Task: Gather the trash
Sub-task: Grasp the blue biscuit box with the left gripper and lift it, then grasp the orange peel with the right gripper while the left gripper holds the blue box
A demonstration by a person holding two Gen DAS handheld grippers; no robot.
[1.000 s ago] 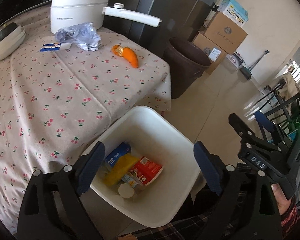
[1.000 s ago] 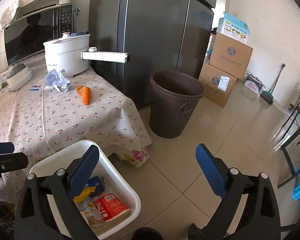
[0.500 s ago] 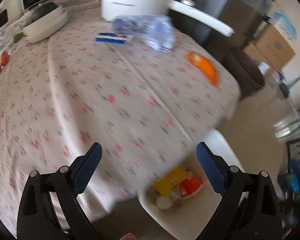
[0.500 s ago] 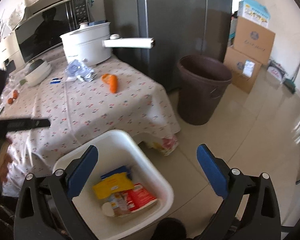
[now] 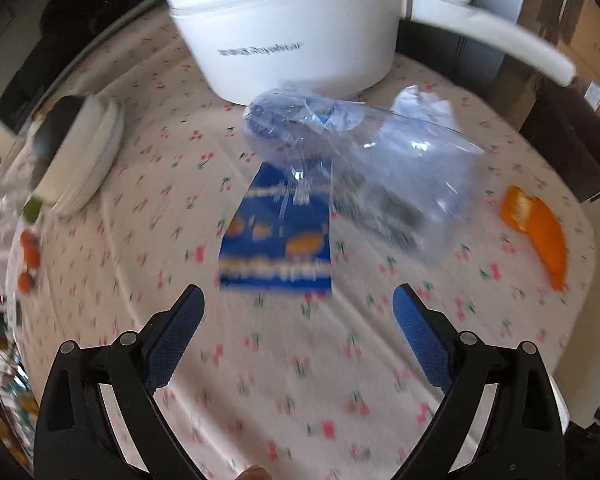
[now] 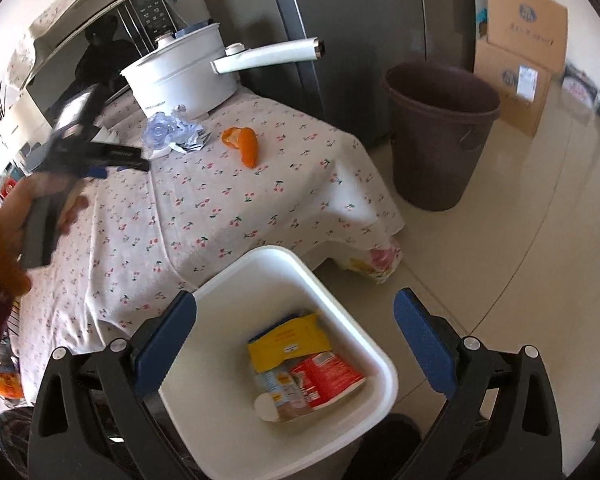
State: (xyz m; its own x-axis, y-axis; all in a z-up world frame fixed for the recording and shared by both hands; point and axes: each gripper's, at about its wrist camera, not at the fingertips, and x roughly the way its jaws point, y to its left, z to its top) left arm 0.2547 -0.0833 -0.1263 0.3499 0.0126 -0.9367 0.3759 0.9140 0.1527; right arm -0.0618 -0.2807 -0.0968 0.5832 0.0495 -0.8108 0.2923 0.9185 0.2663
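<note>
On the cherry-print tablecloth (image 5: 284, 364) lie a blue snack wrapper (image 5: 276, 248), a crumpled clear plastic bag (image 5: 364, 160) and an orange peel (image 5: 540, 232). My left gripper (image 5: 298, 326) hovers open just short of the wrapper, nothing between its fingers. In the right wrist view the plastic bag (image 6: 172, 132) and the peel (image 6: 246, 144) lie on the table, and the left gripper (image 6: 100, 160) is held by a hand over it. My right gripper (image 6: 296, 336) hangs open above the white bin (image 6: 352, 300), which holds a yellow packet (image 6: 288, 340) and a red carton (image 6: 328, 378).
A white electric pot (image 5: 292, 28) with a long handle stands behind the bag. Stacked white bowls (image 5: 80, 160) sit at the left. A brown trash bucket (image 6: 440, 132), a grey fridge (image 6: 364, 20) and cardboard boxes (image 6: 520, 48) stand beyond the table on the tiled floor.
My left gripper has swung from above the white bin up over the table, close to the blue wrapper. The right gripper has tilted down towards the bin. Both stayed open.
</note>
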